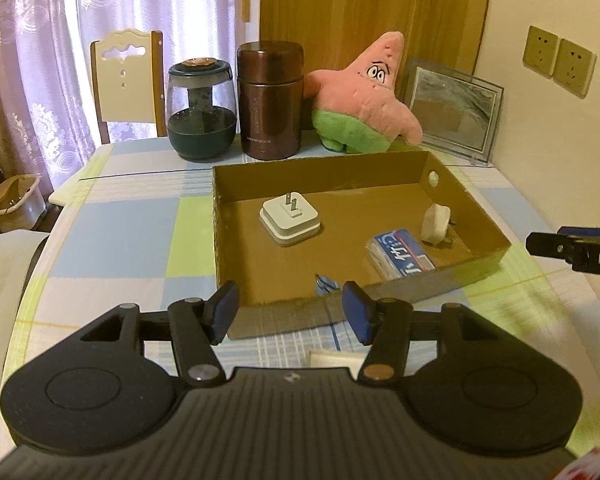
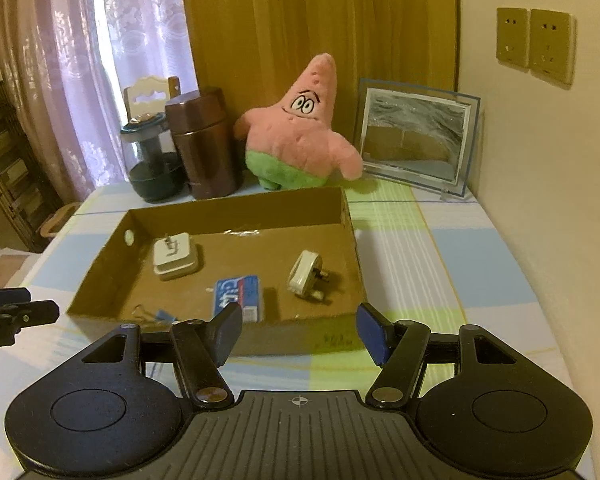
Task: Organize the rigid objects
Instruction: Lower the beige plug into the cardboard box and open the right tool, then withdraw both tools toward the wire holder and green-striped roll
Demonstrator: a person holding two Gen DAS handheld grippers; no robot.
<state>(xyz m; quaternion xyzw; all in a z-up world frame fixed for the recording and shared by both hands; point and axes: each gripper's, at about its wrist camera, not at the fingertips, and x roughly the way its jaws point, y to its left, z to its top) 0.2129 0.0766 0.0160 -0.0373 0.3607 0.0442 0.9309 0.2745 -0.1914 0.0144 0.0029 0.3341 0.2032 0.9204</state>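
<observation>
Down in the cardboard box (image 2: 236, 332) on the table (image 2: 420, 248): a square charger (image 2: 176, 261) prongs-up, a white plug adapter (image 2: 306, 274), a blue packet (image 2: 240, 298) and a binder clip (image 2: 156, 315) by the near wall. All look light, hard plastic, slick-ish, so pinch the flat sides, not the prongs. Left tool (image 1: 290, 312) and right tool (image 2: 300, 334) both sit partly open, empty, just short of the box.

cardboard box (image 1: 480, 216) open-topped, flask (image 1: 270, 104) and plush (image 1: 364, 100) crowding behind
</observation>
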